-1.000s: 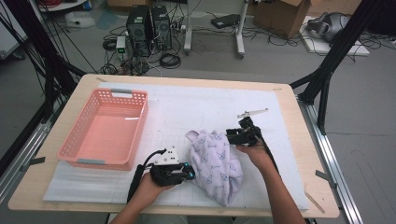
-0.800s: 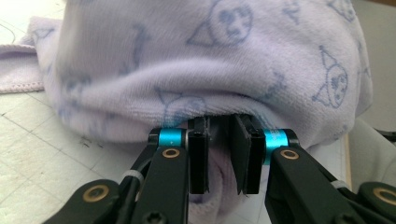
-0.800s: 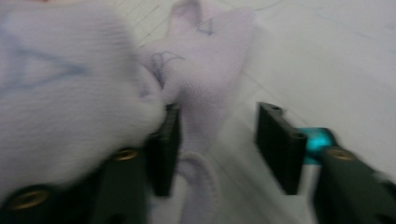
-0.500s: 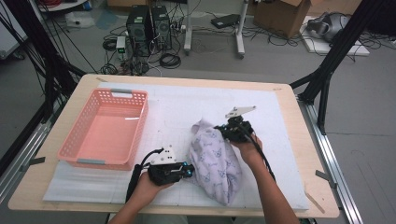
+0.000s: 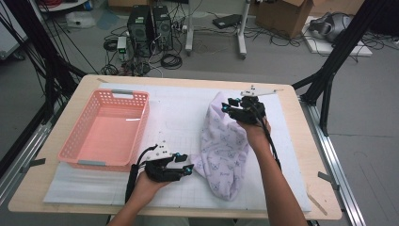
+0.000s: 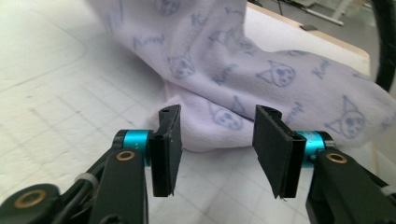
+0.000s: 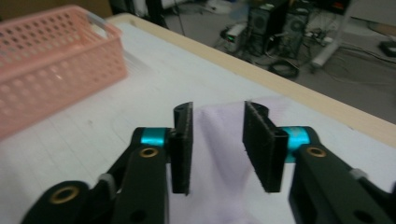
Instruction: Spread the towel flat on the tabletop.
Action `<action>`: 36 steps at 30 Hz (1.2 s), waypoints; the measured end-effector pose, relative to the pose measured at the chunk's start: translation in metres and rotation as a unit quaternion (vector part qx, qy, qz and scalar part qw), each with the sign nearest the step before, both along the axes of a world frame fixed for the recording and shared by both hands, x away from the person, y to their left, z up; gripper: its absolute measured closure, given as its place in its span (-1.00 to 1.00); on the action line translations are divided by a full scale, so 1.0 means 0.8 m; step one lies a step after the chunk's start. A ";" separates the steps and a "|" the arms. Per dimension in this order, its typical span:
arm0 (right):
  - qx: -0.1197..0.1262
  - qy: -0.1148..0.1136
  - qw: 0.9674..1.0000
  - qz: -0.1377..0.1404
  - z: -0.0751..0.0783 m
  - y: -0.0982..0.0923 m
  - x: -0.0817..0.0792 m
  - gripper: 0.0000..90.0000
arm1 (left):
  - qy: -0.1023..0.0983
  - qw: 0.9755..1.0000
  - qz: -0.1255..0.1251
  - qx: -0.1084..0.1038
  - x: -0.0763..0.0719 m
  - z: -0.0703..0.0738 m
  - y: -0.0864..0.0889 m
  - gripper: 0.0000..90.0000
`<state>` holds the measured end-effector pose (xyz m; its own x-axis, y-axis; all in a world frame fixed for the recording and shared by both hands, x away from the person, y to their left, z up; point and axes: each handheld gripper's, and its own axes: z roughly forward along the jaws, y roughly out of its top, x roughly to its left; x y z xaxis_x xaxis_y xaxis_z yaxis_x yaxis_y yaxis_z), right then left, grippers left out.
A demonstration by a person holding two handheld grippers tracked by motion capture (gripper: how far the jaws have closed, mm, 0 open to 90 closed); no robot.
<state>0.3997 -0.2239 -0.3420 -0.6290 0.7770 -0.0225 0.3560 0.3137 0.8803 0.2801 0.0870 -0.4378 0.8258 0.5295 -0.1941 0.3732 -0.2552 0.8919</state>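
Observation:
A lavender cloth (image 5: pixel 221 146) printed with cat faces lies on the white mat (image 5: pixel 179 108). Its far end stands up in a peak beside my right gripper (image 5: pixel 227 106). That gripper's jaws have just been opening. In the right gripper view the gripper (image 7: pixel 217 109) stands open with the cloth (image 7: pixel 215 154) in the gap, and the pads do not press it. My left gripper (image 5: pixel 186 162) rests low at the cloth's near left corner. Its jaws have just been opening too. In the left gripper view it (image 6: pixel 217 116) is open, and the cloth's folded edge (image 6: pixel 243 60) lies just ahead of the pads.
A pink perforated basket (image 5: pixel 75 141) stands on the left of the mat, and its side (image 7: pixel 46 46) appears in the right gripper view. Bare mat lies between basket and cloth. The wooden table edge (image 5: pixel 301 108) runs close on the right.
The right gripper has risen and moved toward the far side, drawing the cloth's end up into a peak. Both grippers' jaws stand wider apart. The left hand has stayed in place.

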 end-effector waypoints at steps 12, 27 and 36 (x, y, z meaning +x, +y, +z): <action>-0.093 0.144 0.985 0.019 -0.083 -0.061 -0.033 0.83 | 0.001 1.000 0.020 -0.007 0.003 -0.002 0.003 0.07; -0.082 0.075 0.978 -0.174 -0.074 -0.179 -0.119 0.41 | 0.002 1.000 0.021 -0.016 0.020 0.004 -0.017 -0.06; -0.042 0.102 0.984 -0.137 -0.092 -0.160 -0.105 -0.01 | 0.017 0.999 -0.007 0.028 0.055 -0.001 -0.081 -0.12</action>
<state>0.3159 -0.3515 -0.4156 -0.3941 0.9190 0.0111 0.6036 0.2497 0.7571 0.3239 0.0225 -0.4387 0.8267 0.5288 -0.1923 0.3989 -0.3098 0.8631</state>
